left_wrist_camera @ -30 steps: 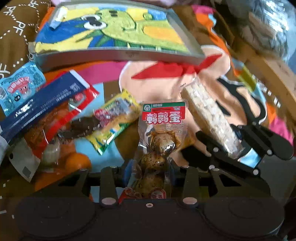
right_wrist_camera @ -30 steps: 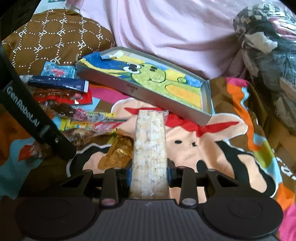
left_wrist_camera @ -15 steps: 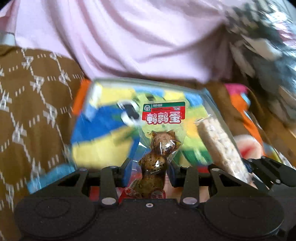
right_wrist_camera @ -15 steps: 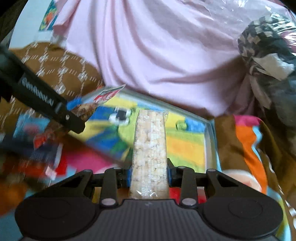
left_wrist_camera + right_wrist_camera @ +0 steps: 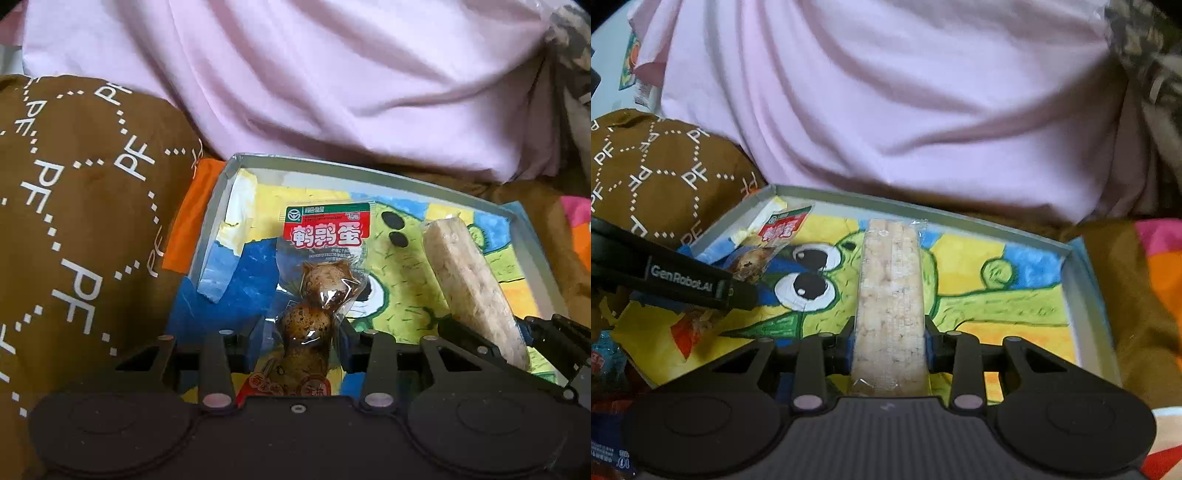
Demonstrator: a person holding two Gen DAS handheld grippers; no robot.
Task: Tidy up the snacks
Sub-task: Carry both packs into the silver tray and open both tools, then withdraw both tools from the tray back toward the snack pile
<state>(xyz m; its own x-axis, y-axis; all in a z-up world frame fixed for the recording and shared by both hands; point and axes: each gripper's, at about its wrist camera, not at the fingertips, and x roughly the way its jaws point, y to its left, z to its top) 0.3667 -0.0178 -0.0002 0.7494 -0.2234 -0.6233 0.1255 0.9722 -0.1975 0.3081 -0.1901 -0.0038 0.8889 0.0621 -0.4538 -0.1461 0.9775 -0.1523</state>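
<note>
My left gripper (image 5: 301,339) is clamped on a clear vacuum pouch of brown speckled quail eggs with a red and green label (image 5: 317,291), the pouch standing out forward along the fingers. My right gripper (image 5: 890,343) is clamped on a long clear-wrapped bar of pale puffed rice (image 5: 890,291), its long axis also running straight ahead. Both snacks hang directly over the shallow grey box with the painted green cartoon creature on its floor (image 5: 1082,295); in the left wrist view the bar sits just right of the pouch, roughly parallel to it. The left one hangs over the box's left part, the right nearer its middle. I judge the next move is simply down and release, with the box directly underneath
</note>
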